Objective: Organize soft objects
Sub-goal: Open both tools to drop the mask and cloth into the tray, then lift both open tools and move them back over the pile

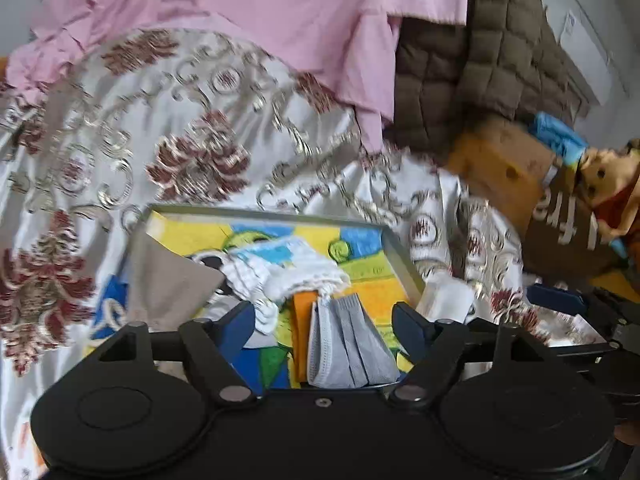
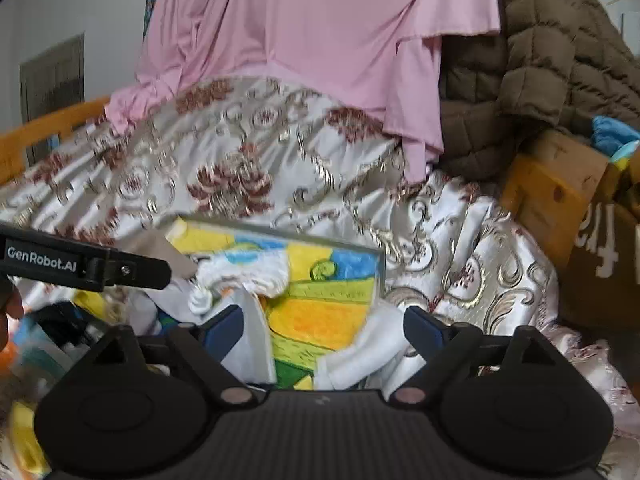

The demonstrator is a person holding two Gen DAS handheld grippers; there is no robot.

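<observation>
Satin, silvery-white and worked with maroon flowers and gold scrolls, the bedspread point(image 1: 168, 128) covered the bed, and a shallow grey-rimmed tray with a bright yellow, blue and green cartoon print point(image 1: 360, 240) lay on it. In the tray sat a crumpled white knitted cloth with a blue patch point(image 1: 280, 268), a folded grey ribbed cloth point(image 1: 352, 348) beside an orange strip point(image 1: 302, 320), and a taupe flat cloth point(image 1: 168, 288) at the left edge. The left gripper point(image 1: 324, 320) stood wide open above the grey cloth, holding nothing. The right gripper point(image 2: 324, 328) was likewise spread wide and empty over white soft fabric point(image 2: 360, 356) at the tray's near right side. Behind, a pink garment point(image 2: 320, 40) draped beside a brown quilted jacket point(image 2: 540, 60).
</observation>
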